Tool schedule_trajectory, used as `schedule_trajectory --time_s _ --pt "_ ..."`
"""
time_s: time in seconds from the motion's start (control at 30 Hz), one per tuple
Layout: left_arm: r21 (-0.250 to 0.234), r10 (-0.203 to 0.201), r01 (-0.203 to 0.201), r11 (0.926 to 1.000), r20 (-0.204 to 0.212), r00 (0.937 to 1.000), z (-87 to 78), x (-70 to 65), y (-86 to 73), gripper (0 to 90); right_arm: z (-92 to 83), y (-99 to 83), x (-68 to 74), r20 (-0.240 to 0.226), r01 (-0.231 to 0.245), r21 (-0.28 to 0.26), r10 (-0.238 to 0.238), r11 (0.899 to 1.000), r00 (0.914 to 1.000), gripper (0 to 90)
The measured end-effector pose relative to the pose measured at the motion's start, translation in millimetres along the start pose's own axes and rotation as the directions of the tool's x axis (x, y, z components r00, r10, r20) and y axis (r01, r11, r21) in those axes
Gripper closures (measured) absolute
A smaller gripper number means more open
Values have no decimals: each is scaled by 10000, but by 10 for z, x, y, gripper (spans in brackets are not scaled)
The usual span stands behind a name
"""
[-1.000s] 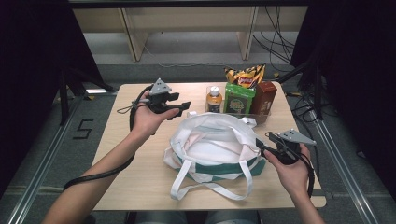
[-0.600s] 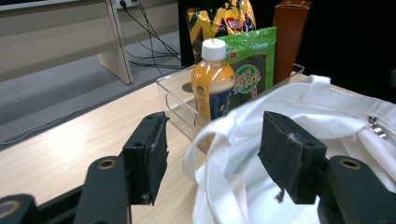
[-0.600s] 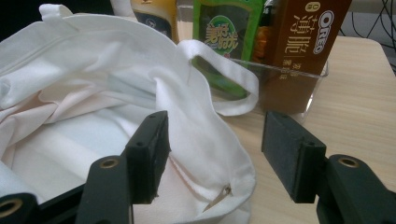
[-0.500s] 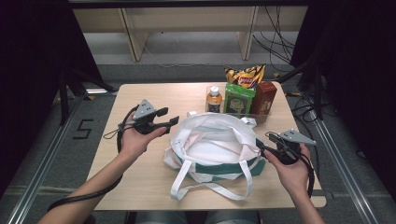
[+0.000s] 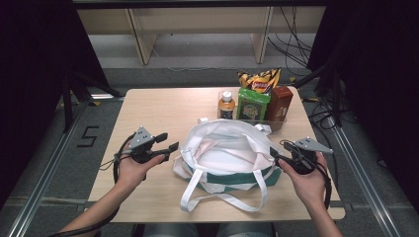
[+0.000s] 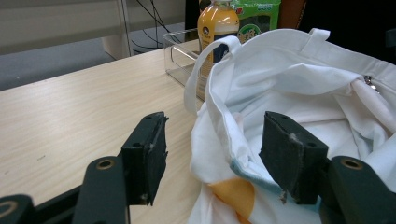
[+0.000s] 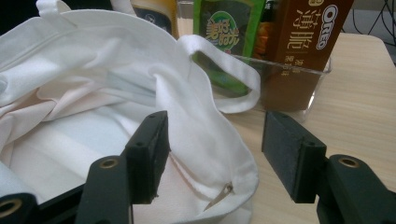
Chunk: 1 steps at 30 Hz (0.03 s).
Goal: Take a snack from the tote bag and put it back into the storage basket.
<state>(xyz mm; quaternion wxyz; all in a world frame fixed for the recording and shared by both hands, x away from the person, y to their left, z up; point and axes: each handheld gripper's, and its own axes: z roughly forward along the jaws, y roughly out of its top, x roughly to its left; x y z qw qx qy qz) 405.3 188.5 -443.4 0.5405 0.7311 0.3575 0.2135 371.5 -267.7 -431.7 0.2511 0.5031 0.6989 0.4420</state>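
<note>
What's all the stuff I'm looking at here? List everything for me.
tote bag: one, white with a green band, middle of the table, mouth open.
clear bin: one, transparent, behind the bag at the far right.
drink bottle: one, orange-yellow, in the bin.
green packet: one, in the bin.
brown box: one, in the bin.
snack bag: one, yellow, behind the packet.
table: one, pale wood.
left tongs: black, open, at the bag's left rim.
right tongs: black, open, astride the bag's right rim.

Bag (image 5: 232,153) btwn grippers, snacks (image 5: 257,96) behind
</note>
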Motion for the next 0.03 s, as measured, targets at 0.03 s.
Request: schedule_trajectory --time_s 0.03 --pt "17 25 -25 10000 34 10000 -8 -7 -8 399 -7 3 10 -80 -254 7 254 9997 9996 421"
